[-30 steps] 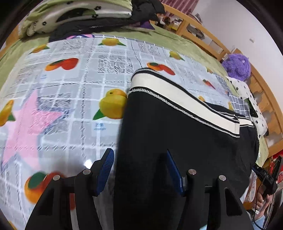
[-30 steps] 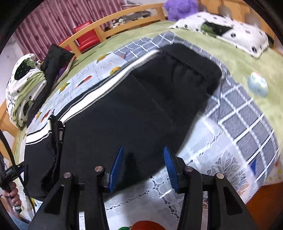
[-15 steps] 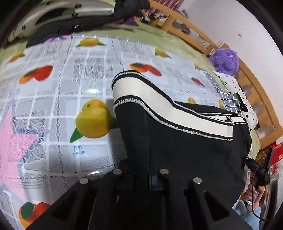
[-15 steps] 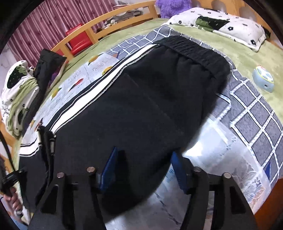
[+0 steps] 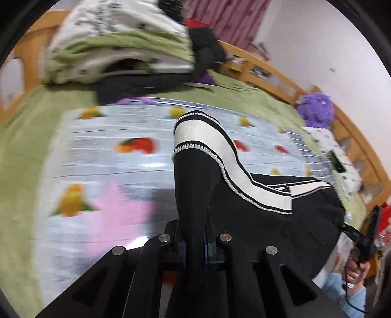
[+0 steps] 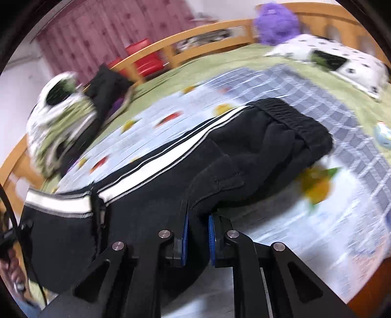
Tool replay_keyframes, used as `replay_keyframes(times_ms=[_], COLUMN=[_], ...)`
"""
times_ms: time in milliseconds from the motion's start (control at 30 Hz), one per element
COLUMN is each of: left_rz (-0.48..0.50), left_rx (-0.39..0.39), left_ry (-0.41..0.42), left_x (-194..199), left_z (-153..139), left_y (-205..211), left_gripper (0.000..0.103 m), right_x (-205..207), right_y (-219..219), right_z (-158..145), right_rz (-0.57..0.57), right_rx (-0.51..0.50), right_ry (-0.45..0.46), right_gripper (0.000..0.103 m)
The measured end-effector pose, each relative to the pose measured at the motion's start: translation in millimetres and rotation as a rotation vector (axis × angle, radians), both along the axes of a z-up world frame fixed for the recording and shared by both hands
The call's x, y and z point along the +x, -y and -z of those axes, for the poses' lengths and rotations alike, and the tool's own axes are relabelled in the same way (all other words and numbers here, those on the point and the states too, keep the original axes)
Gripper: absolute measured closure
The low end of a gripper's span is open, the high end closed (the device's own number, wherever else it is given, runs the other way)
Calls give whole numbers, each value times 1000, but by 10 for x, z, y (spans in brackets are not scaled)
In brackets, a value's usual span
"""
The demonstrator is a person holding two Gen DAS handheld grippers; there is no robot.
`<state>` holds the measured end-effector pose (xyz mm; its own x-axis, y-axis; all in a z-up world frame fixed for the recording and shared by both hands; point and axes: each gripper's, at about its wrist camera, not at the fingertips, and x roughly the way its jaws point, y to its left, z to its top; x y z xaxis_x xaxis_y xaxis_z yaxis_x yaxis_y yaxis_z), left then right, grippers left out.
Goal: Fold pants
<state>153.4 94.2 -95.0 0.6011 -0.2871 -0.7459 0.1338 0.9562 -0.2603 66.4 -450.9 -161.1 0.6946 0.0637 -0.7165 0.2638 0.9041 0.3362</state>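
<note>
On the fruit-print mat (image 5: pixel 102 156) lie the black pants (image 6: pixel 151 195) — soft, floppy, thick knit. Left gripper (image 5: pixel 194 247) clamps the hem at 6 o'clock, right gripper (image 6: pixel 198 242) pinches the near edge — I'd grab seams.

Bed (image 6: pixel 220 27): wooden frame, green sheet (image 5: pixel 22 137) on top. Fruit-print mat (image 5: pixel 110 156) over sheet, glossy, pink star patch; grey check section (image 6: pixel 325 102) toward pillow end. Black pants (image 6: pixel 158 186) with white side stripe on mat, part lifted. Spotted pillow (image 6: pixel 342 61) on sheet. Purple plush (image 6: pixel 276 19) beside pillow, by rail. Folded bedding pile (image 5: pixel 117 39) at other end, dark clothing (image 5: pixel 146 83) beneath. Small round pale object (image 6: pixel 382 134) on sheet near check section; blurred.
</note>
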Motion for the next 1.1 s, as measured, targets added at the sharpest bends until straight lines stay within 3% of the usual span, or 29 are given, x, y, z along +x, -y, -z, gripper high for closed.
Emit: replay_keyframes(times_ms=[100, 267, 400, 533, 667, 767, 833, 867, 933, 1000, 1067, 1100], left_rz=[-76, -151, -221, -254, -281, -306, -316, -325, -334, -326, -322, -314], left_rx=[79, 97, 194, 188, 170, 196, 202, 199, 191, 197, 205, 199], left_ry=[-14, -62, -86, -105, -104, -98, -95, -92, -91, -102, -87, -73], left_x=[-74, -84, -83, -208, -362, -506, -585, -618, -650, -645, -658, -663], left_z=[98, 428, 535, 578, 575, 583, 595, 603, 613, 612, 585, 561], left_y=[-308, -524, -473, -511, -518, -499, -489, -482, -461, -421, -384, -362], left_gripper=[93, 91, 63, 48, 44, 43, 43, 43, 43, 43, 43, 43], right_x=[31, 29, -150, -276, -70, 202, 402, 480, 591, 571, 447, 437], right_y=[-452, -766, -609, -228, 188, 326, 343, 345, 308, 284, 325, 341], right_z=[97, 378, 312, 177, 359, 516, 552, 565, 531, 371, 164, 138], right_rz=[-89, -168, -169, -72, 20, 56, 57, 72, 80, 26, 11, 25], right_rx=[31, 12, -16, -25, 91, 169, 208, 207, 141, 127, 108, 79], right_ry=[-13, -105, -98, -48, -64, -79, -72, -75, -76, -7, 123, 129], right_gripper=[89, 84, 71, 48, 46, 46, 41, 46, 76, 78, 78, 78])
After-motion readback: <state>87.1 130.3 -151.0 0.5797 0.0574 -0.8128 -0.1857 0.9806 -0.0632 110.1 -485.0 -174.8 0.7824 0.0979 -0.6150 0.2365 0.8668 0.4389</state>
